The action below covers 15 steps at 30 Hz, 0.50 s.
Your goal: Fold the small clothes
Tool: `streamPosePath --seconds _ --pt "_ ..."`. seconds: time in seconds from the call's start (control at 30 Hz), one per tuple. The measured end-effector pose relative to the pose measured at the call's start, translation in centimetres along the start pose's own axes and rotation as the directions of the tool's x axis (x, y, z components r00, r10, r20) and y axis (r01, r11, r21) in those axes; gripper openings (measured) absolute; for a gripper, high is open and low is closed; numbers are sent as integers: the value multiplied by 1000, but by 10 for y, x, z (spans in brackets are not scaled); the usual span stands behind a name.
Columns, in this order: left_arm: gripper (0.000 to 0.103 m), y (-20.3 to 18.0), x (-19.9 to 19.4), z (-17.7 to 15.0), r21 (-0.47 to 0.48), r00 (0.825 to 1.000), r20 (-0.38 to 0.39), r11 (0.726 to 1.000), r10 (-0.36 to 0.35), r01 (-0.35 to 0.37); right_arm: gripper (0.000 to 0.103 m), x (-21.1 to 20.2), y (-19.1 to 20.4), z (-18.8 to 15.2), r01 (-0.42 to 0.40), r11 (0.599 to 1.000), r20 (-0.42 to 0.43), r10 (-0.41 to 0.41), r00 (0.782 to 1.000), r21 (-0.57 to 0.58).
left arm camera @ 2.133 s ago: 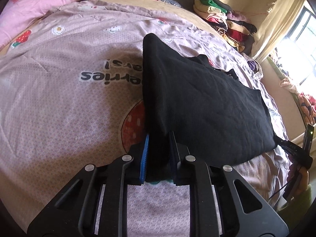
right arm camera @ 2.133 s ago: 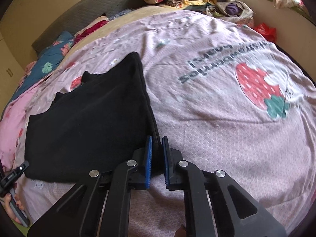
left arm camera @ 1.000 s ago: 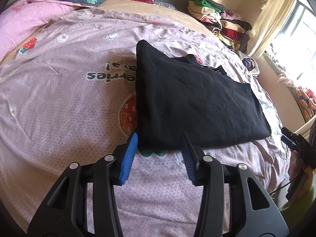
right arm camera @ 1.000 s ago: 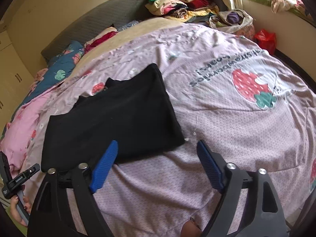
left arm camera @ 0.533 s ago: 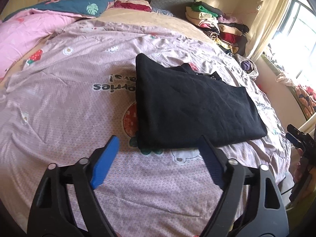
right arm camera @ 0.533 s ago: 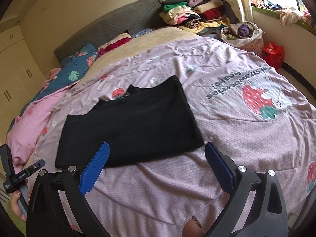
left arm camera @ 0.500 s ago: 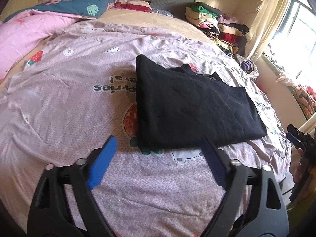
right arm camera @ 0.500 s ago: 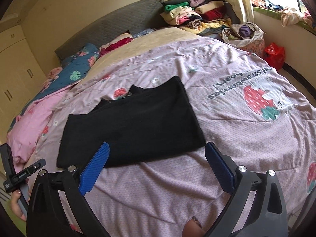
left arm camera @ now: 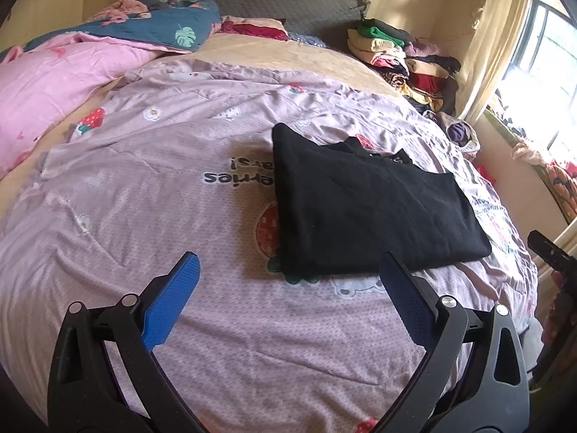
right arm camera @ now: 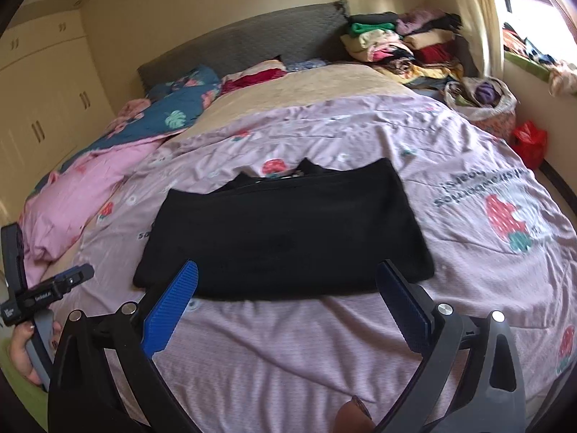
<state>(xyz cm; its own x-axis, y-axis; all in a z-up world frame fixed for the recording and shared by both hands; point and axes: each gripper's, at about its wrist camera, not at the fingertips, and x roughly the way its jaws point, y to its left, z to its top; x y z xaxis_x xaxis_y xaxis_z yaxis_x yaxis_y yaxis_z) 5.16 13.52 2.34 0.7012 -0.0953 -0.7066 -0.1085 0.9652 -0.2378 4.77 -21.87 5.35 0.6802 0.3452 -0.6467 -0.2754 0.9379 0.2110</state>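
The black top (right arm camera: 285, 231) lies folded flat on the purple bed cover (right arm camera: 450, 151), in the middle of the bed. Its collar peeks out at the far edge. Nothing is holding it.

The left gripper (left arm camera: 288, 281) has its fingers spread wide, with nothing between them. It hangs over the cover, just near of the top's left corner. The right gripper (right arm camera: 286, 296) is spread wide too and holds nothing. It hangs just near of the top's near edge.

What could go wrong? The top is soft and thick, with layers on top of each other. If a finger grabs only the upper layer, I think the fold could open up again. If a finger digs too low, it could pinch the cover as well and drag it along, and that would mess up the neat shape. The cover already has wrinkles, so it looks easy to catch. Pulling one side faster than the other could also leave the next fold crooked.

Containers: a bag (right arm camera: 483, 101) sits on the far right, beside the bed. It has cloth in it, some of it purple. Near it is a small red bag (right arm camera: 528, 140); what is inside is hidden. A pile of clothes (right arm camera: 400, 43) sits on the far right, loose, not in anything.
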Motion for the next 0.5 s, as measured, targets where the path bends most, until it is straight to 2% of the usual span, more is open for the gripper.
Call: streamPosePath --seconds 0.5 --pt "93 33 7 10 -27 999 30 1000 12 -11 98 42 85 -5 -37 989 -47 31 998 -141"
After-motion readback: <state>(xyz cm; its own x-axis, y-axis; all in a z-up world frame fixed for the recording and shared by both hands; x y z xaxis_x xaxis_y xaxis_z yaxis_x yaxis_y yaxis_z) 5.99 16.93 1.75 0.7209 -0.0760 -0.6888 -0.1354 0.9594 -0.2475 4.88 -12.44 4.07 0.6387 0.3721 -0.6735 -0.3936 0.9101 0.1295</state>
